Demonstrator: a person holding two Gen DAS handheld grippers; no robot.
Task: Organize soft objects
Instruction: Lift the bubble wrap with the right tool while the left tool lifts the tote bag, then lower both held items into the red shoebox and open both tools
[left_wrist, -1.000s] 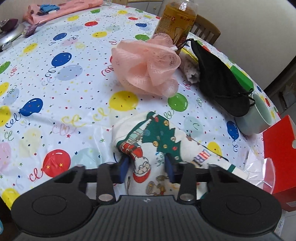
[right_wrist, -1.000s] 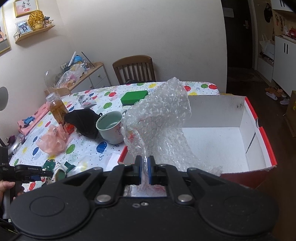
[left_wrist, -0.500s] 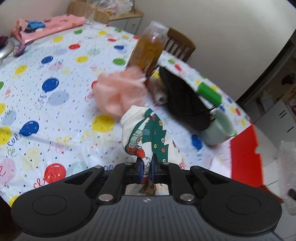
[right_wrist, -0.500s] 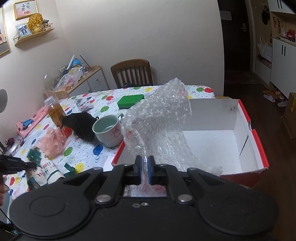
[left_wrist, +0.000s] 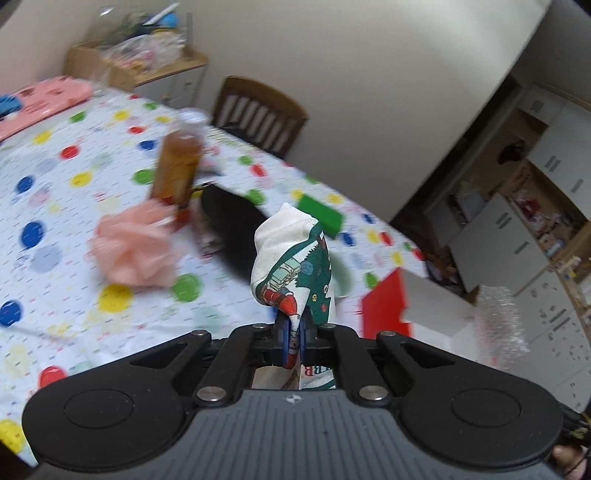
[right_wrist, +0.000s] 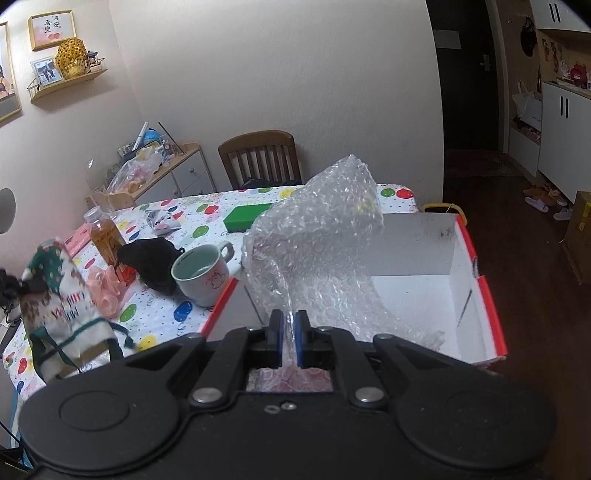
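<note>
We saw our left gripper (left_wrist: 291, 341) pinching a white cloth bag (left_wrist: 295, 269) printed with a green Christmas tree, its blue pads pressed onto the fabric, the bag lifted clear above the counter (left_wrist: 55, 229) with its balloon-print cover. In the right wrist view that same bag (right_wrist: 59, 295) hung at the left edge, green drawstrings dangling. Our right gripper (right_wrist: 290, 339) was pressed together on a crumpled sheet of bubble wrap (right_wrist: 317, 254), which rose upright from the gripper in front of an open red box (right_wrist: 484, 288) with a white inside. On the counter lay a pink mesh bath pouf (left_wrist: 135, 251), blurred, just beside an amber drink bottle (left_wrist: 177, 166) and a black cloth (right_wrist: 151, 262). A pale green mug (right_wrist: 201, 273) stood near the box, with a green block (right_wrist: 245, 216) farther back and a wooden chair (right_wrist: 260, 158) behind the counter
</note>
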